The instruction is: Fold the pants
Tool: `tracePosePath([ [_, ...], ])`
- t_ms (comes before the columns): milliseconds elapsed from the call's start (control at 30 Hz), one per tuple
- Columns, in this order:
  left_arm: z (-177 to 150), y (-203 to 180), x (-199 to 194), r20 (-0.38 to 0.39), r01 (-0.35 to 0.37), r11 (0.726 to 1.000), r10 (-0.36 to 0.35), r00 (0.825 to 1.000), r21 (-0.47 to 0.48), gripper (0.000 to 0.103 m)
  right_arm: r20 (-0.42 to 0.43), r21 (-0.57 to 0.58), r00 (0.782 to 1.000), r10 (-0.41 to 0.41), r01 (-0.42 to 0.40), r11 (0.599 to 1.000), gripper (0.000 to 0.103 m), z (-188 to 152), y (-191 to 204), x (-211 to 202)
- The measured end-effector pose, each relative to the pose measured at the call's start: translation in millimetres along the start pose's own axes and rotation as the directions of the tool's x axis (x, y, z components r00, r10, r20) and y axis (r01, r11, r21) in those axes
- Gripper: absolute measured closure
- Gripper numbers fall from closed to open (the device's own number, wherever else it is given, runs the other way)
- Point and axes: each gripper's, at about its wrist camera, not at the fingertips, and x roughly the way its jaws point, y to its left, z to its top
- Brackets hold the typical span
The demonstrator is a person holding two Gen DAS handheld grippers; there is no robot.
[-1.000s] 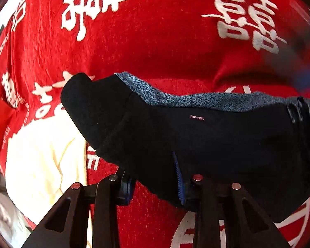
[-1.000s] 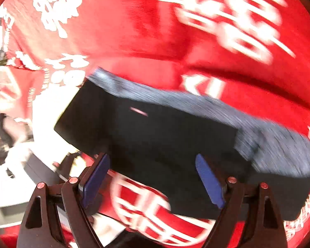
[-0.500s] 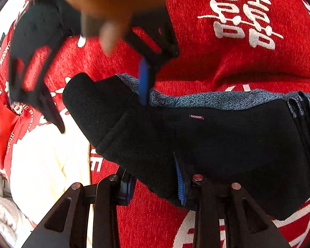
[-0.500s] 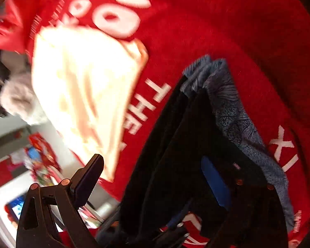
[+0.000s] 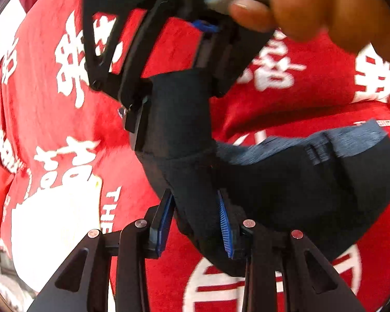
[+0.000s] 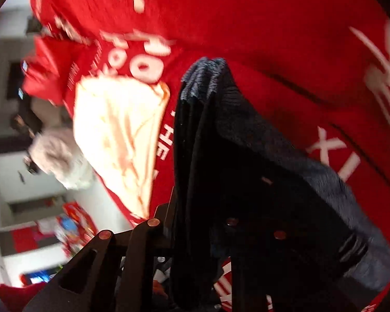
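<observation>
Left wrist view, bottom centre: my left gripper (image 5: 196, 221) is clamped on a bunched fold of the black pants (image 5: 286, 195), blue pads pressing the cloth from both sides. The bundle fills the lower centre and right of the frame, with its blue-grey lining edge (image 5: 299, 145) showing along the top at right.

Just above, at centre, my right gripper (image 5: 173, 114) grips the same black fabric, where a thick roll of it rises toward the upper part of the frame. Its jaws have just been closing, with the pants between them. The hand (image 5: 325, 13) holding it is blurred at upper right.

Right wrist view: black cloth (image 6: 221, 182) covers the lower centre and hides the right gripper's finger on the right side; the layered edges run up to frame centre.

Under everything lies a red blanket (image 5: 65, 130) with white characters. A cream cloth (image 6: 122, 135) rests on it at left, beside the pants.
</observation>
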Motion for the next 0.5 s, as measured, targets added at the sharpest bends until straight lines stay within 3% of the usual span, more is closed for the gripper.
tracePosePath([
  [200,24.8,-52.3,-36.5,0.052,0.076,0.995,-0.08,0.995,0.068,0.069,0.177,0.056,0.976,0.13,-0.142,0.988,0.085,-59.6,-49.0,-70.0],
  [333,40.6,-93.2,-58.3,0.061,0.142,0.984,-0.149,0.987,0.109,0.069,0.284,0.109,0.941,0.182,-0.22,0.969,0.085,-108.4,-94.1,-115.5],
  [500,52.2,-162.2,-79.6,0.056,0.211,0.958,-0.226,0.972,0.196,0.069,0.412,0.175,0.882,0.227,-0.322,0.931,0.084,-173.7,-153.4,-154.1],
])
